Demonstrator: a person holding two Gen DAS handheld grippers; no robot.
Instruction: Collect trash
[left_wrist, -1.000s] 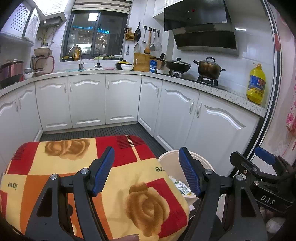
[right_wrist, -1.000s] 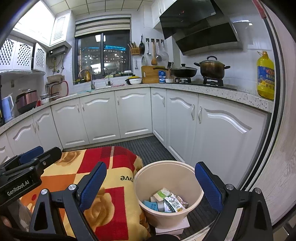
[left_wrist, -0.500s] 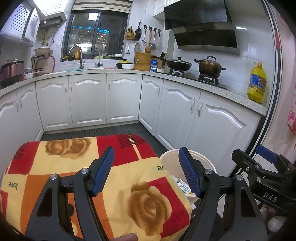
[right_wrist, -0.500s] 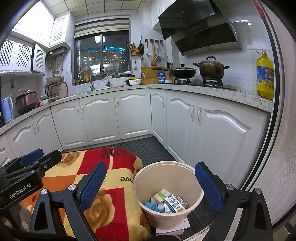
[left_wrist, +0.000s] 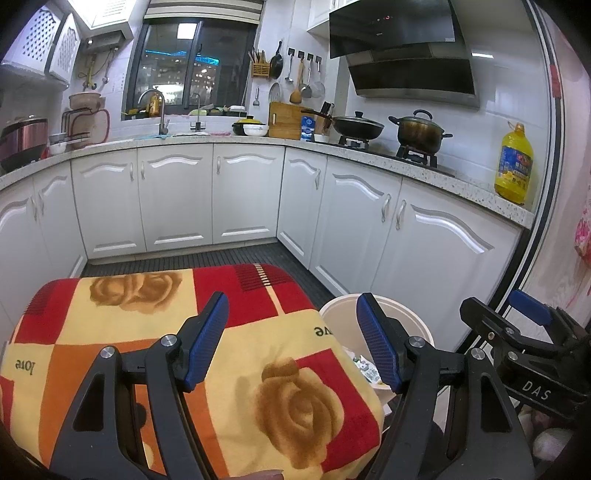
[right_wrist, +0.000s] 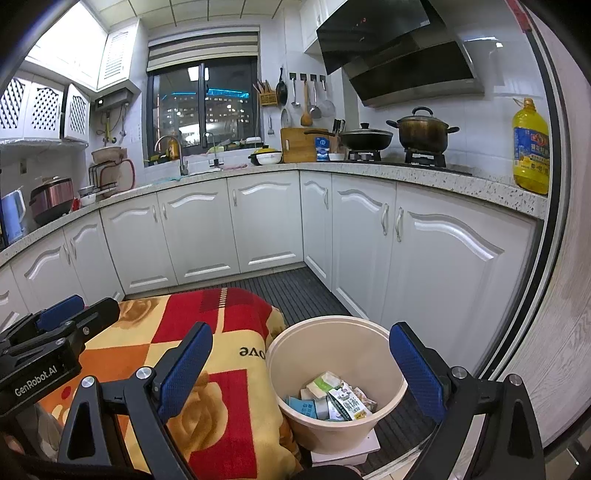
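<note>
Cartons and wrappers (right_wrist: 334, 397) lie in the cream bin (right_wrist: 295, 332) beside a blanket (left_wrist: 147, 321) printed "love". Left gripper (left_wrist: 291, 339) — marked "GenRobot.AI" — and right gripper (right_wrist: 301, 373), marked "DAS", both gape empty.

Cream bucket (right_wrist: 334, 334) holding white, green and blue cartons (right_wrist: 330, 397). Blanket (left_wrist: 258, 343) checked red, orange and pale yellow with brown roses. White cabinets (right_wrist: 266, 221); blue fingers (right_wrist: 413, 365).
</note>
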